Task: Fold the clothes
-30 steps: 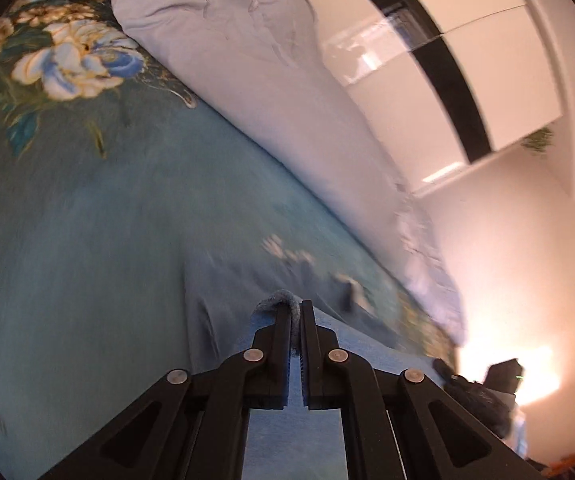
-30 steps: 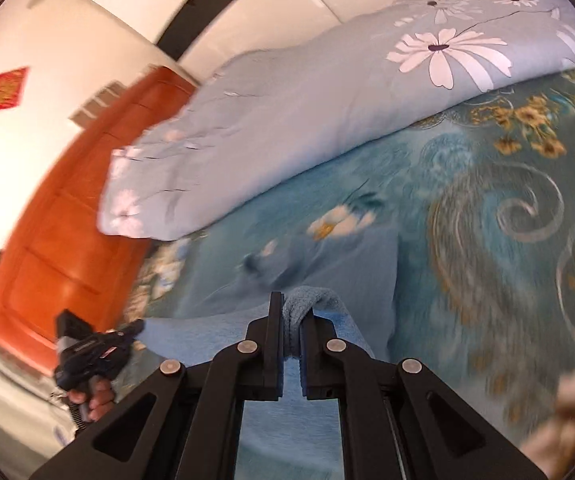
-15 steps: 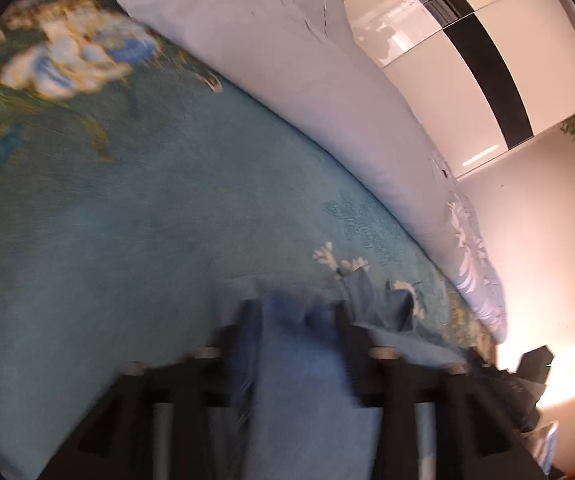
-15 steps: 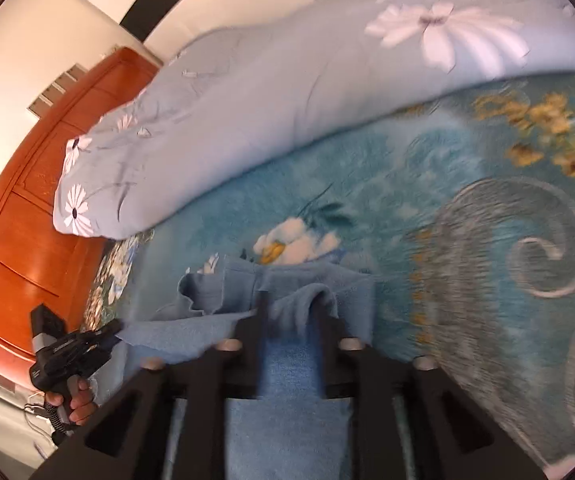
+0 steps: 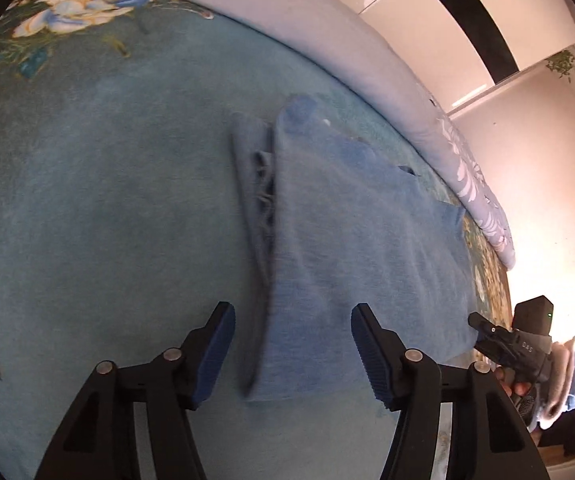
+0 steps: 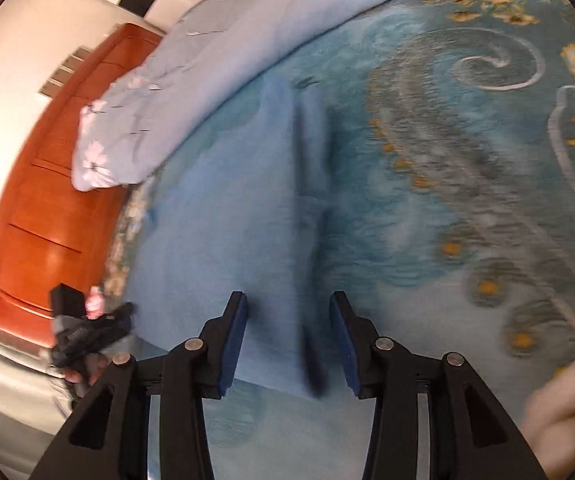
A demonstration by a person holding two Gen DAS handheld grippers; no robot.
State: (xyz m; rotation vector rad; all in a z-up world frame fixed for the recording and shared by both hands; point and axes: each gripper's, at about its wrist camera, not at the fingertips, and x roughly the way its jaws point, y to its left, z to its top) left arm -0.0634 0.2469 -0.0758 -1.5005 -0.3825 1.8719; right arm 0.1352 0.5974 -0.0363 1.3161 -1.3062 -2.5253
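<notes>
Bed [image 5: 87,220]: covered by a teal bedspread with floral and scroll pattern. Lying on it: one blue garment [image 5: 347,240] [image 6: 215,232], spread flat with a folded side edge; one pale blue flower-print duvet [image 5: 327,40] [image 6: 207,60], bunched along the bed's edge beyond the garment.

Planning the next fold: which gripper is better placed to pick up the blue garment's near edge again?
Probably the left gripper: the blue garment's near corner lies between its closing jaws. The right gripper, jaws opening, is over the opposite side edge.

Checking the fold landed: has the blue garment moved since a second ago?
Yes. The garment left both tools and now lies flat on the bedspread, reaching toward the quilt.
</notes>
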